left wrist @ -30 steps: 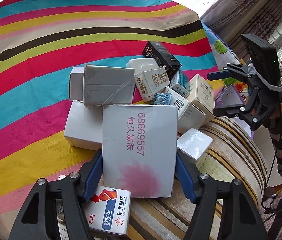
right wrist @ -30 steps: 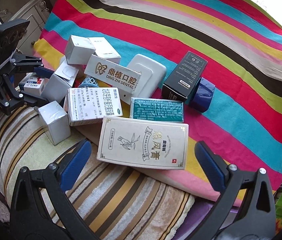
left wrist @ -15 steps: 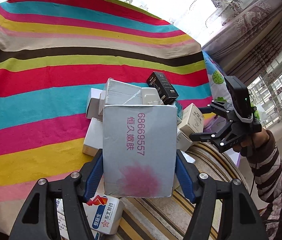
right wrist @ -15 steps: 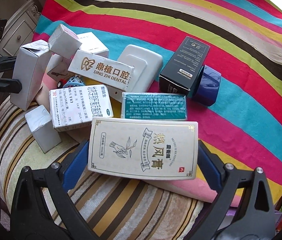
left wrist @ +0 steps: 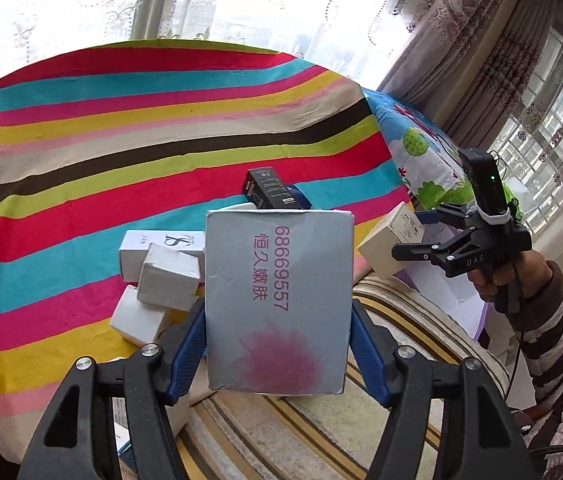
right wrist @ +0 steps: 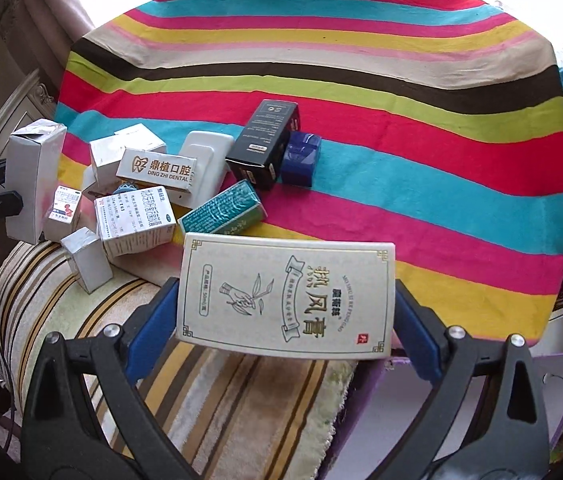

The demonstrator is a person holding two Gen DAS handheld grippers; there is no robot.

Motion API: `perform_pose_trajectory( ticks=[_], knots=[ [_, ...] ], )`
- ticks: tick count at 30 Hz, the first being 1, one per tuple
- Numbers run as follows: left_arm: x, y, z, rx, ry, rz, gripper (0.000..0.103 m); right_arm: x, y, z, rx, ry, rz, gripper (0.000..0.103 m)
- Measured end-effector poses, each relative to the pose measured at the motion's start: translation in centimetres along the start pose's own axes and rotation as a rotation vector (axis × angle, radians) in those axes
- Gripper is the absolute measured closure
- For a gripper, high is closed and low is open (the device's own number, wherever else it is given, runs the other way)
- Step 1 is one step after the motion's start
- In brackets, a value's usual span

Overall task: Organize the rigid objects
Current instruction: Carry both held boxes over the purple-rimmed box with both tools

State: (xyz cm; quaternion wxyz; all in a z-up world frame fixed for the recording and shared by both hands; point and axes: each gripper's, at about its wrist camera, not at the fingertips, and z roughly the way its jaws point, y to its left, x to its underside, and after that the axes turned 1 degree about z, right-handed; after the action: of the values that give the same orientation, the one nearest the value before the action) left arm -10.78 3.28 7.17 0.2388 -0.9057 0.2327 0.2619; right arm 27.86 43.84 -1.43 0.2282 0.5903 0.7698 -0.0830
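Note:
My left gripper (left wrist: pixel 277 344) is shut on a grey-white box with pink print (left wrist: pixel 277 280) and holds it up above the pile. From the right wrist view that same box (right wrist: pixel 33 180) hangs at the far left. My right gripper (right wrist: pixel 285 318) is shut on a flat cream box with a hand drawing (right wrist: pixel 285 296), lifted off the cloth. In the left wrist view this cream box (left wrist: pixel 391 242) sits in the right gripper (left wrist: pixel 421 236) at the right. Several boxes stay in a pile: a dental box (right wrist: pixel 157 170), a black box (right wrist: pixel 265 140), a teal box (right wrist: pixel 221 210).
A rainbow-striped cloth (right wrist: pixel 401 160) covers the surface; a beige striped mat (right wrist: pixel 221 400) lies at its near edge. A purple-rimmed white container (right wrist: pixel 401 420) stands at lower right. A person's hand in a striped sleeve (left wrist: pixel 553 320) holds the right gripper. Curtains and a window are behind.
The right gripper's fingers closed on the cream box and raised it off the cloth. The left gripper rose with its grey-white box, and the pile now lies farther below.

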Motion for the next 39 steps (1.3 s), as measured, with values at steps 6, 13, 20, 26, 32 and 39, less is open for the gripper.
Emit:
perform_pose_trajectory(
  ticks=[6, 13, 20, 26, 32, 39],
  knots=[
    [-0.9, -6.8, 2.7, 0.047, 0.030, 0.132, 0.036, 3.8, -3.9, -3.0, 0.052, -0.025, 0.099, 0.004],
    [-2.0, -15.0, 7.3, 0.106, 0.104, 0.279, 0.036, 9.0, -9.2, -5.6, 0.120, -0.036, 0.229, 0.004],
    [-2.6, -22.9, 13.9, 0.126, 0.246, 0.465, 0.036, 13.5, -14.5, -5.8, 0.205, -0.004, 0.326, 0.004],
    [-2.2, -27.3, 21.1, 0.099, 0.416, 0.590, 0.036, 16.1, -20.0, -4.5, 0.253, 0.059, 0.416, 0.004],
    [-1.4, -30.1, 27.1, 0.040, 0.581, 0.721, 0.037, 17.5, -23.3, -2.0, 0.268, 0.145, 0.403, 0.004],
    [-0.3, -31.7, 32.0, 0.012, 0.701, 0.784, 0.037, 17.7, -25.2, 1.1, 0.204, 0.284, 0.322, 0.003]
  ],
)
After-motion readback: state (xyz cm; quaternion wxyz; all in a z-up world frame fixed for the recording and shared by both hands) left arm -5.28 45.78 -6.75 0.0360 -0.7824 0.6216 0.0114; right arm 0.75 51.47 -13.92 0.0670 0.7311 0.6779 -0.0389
